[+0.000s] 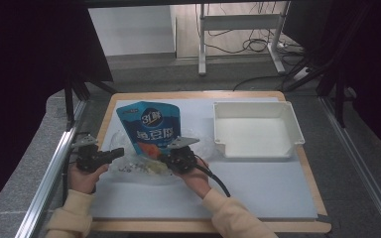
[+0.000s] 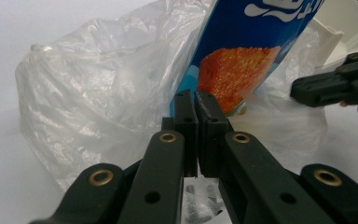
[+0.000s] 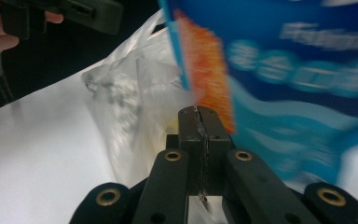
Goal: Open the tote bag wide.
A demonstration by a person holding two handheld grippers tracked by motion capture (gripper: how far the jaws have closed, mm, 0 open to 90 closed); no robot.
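Grippers flank a blue snack pouch (image 1: 150, 128) standing in a clear plastic bag (image 1: 129, 166): left gripper (image 1: 117, 152) and right gripper (image 1: 170, 159) each pinch film, pouch between them, nearer the right.

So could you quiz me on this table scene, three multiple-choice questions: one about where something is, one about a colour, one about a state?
1. Where does the white tray sit relative to the blue pouch?
A. To its right
B. To its left
C. Under it

2. What colour is the mat on the table?
A. Red
B. White
C. Green

3. How do the left tongs stand?
A. Wide open
B. Shut
C. Clamped on the tray

Answers: 1 A, the high view shows the tray at the table's right, the pouch left of it. 2 B, it is a pale white sheet. 3 B, the left gripper view shows both jaws pressed together by the clear plastic bag.
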